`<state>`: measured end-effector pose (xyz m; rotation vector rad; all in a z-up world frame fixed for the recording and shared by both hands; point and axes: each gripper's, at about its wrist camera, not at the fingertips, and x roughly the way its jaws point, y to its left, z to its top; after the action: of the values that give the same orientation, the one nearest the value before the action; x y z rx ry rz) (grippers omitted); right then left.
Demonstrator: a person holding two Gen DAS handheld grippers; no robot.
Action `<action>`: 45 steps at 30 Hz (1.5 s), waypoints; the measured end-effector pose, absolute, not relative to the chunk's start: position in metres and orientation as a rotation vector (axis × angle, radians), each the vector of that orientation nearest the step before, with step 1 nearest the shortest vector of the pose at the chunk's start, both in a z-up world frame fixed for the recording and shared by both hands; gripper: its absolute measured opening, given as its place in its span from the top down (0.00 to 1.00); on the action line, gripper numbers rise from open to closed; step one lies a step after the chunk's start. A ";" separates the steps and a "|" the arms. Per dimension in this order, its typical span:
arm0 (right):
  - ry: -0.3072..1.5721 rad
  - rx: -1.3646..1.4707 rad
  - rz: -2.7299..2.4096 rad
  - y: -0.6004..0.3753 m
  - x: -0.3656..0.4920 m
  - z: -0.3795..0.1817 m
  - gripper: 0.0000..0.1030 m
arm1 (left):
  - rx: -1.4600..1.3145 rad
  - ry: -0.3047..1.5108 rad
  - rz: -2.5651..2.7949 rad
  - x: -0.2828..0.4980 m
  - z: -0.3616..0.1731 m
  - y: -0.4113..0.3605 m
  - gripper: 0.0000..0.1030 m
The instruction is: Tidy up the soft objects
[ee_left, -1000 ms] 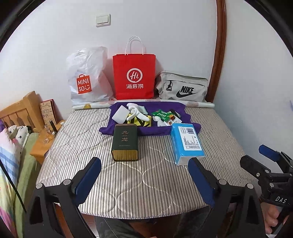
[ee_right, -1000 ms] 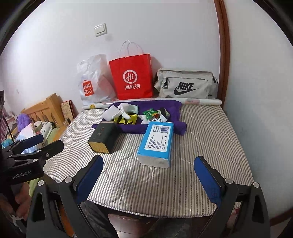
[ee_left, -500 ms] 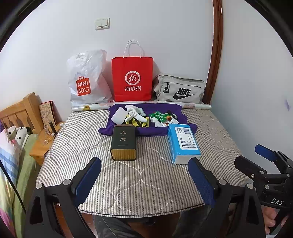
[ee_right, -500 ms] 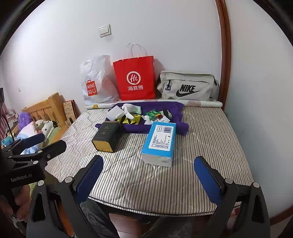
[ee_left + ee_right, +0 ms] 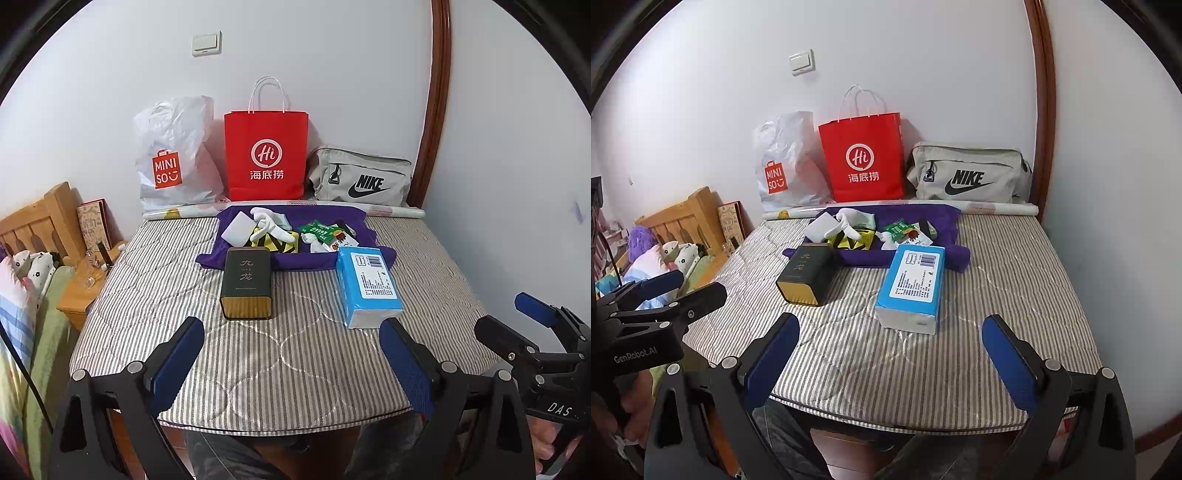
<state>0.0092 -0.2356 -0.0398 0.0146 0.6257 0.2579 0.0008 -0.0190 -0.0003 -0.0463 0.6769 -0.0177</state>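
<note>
Both grippers hover at the near edge of the striped mattress [image 5: 303,369], jaws spread wide and holding nothing. The left gripper [image 5: 291,360] faces the dark tea tin [image 5: 246,282]; the right gripper [image 5: 890,354] faces the blue tissue pack [image 5: 913,288]. Well beyond both, at the far side, the purple cloth [image 5: 325,258] carries white socks [image 5: 273,227], a white pad [image 5: 238,229] and green snack packets [image 5: 319,230], untouched.

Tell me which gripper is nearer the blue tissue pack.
Right, by a little. The right gripper hangs straight before the blue tissue pack; the left gripper is before the dark tin.
</note>
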 end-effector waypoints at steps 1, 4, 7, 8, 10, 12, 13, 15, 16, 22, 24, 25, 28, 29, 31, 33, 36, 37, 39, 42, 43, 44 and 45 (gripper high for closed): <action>0.627 0.016 0.258 -0.236 0.010 -0.040 0.04 | -0.047 0.676 -0.016 0.001 0.000 -0.019 0.07; 0.628 0.018 0.258 -0.236 0.009 -0.040 0.04 | -0.048 0.676 -0.017 0.000 0.000 -0.019 0.07; 0.629 0.017 0.260 -0.236 0.009 -0.040 0.04 | -0.046 0.677 -0.016 0.001 0.000 -0.018 0.07; 0.628 0.016 0.260 -0.237 0.009 -0.040 0.04 | -0.046 0.677 -0.016 0.001 0.000 -0.018 0.07; 0.628 0.016 0.259 -0.237 0.009 -0.040 0.04 | -0.047 0.677 -0.016 0.001 0.001 -0.019 0.07; 0.628 0.018 0.260 -0.237 0.008 -0.040 0.04 | -0.047 0.677 -0.015 0.001 0.001 -0.019 0.07; 0.628 0.017 0.259 -0.237 0.009 -0.040 0.04 | -0.046 0.677 -0.015 0.001 0.001 -0.019 0.07; 0.629 0.017 0.258 -0.237 0.008 -0.040 0.04 | -0.047 0.677 -0.015 0.001 0.001 -0.018 0.07; 0.629 0.017 0.259 -0.237 0.009 -0.040 0.04 | -0.047 0.677 -0.016 0.001 0.001 -0.018 0.07; 0.628 0.017 0.259 -0.237 0.009 -0.040 0.04 | -0.046 0.677 -0.015 0.001 0.001 -0.018 0.07; 0.628 0.018 0.260 -0.238 0.008 -0.041 0.04 | -0.047 0.677 -0.014 0.001 0.001 -0.018 0.07; 0.628 0.018 0.259 -0.237 0.008 -0.040 0.04 | -0.047 0.677 -0.014 0.000 0.002 -0.018 0.07; 0.628 0.017 0.259 -0.237 0.008 -0.040 0.04 | -0.048 0.676 -0.015 0.000 0.002 -0.017 0.07; 0.628 0.017 0.259 -0.237 0.008 -0.040 0.04 | -0.047 0.676 -0.014 0.000 0.002 -0.017 0.07; 0.628 0.017 0.259 -0.237 0.008 -0.040 0.04 | -0.046 0.677 -0.014 0.000 0.002 -0.017 0.07; 0.628 0.016 0.259 -0.237 0.008 -0.040 0.04 | -0.047 0.677 -0.014 0.000 0.002 -0.017 0.07; 0.627 0.017 0.258 -0.237 0.007 -0.040 0.04 | -0.046 0.677 -0.015 0.000 0.002 -0.017 0.07; 0.627 0.017 0.258 -0.237 0.008 -0.040 0.04 | -0.046 0.677 -0.015 0.000 0.002 -0.017 0.07; 0.628 0.017 0.258 -0.237 0.007 -0.040 0.04 | -0.047 0.677 -0.015 0.000 0.002 -0.017 0.07; 0.627 0.017 0.259 -0.237 0.007 -0.040 0.04 | -0.046 0.675 -0.014 0.000 0.003 -0.017 0.07; 0.627 0.017 0.259 -0.237 0.007 -0.039 0.04 | -0.047 0.676 -0.014 0.000 0.003 -0.017 0.07; 0.626 0.017 0.259 -0.237 0.007 -0.039 0.04 | -0.046 0.676 -0.016 0.000 0.002 -0.017 0.07; 0.626 0.017 0.259 -0.237 0.007 -0.039 0.04 | -0.046 0.676 -0.016 0.000 0.003 -0.017 0.07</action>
<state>0.0067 -0.2368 -0.0394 0.0170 0.6263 0.2592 -0.0001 -0.0166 0.0025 -0.0461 0.6758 -0.0157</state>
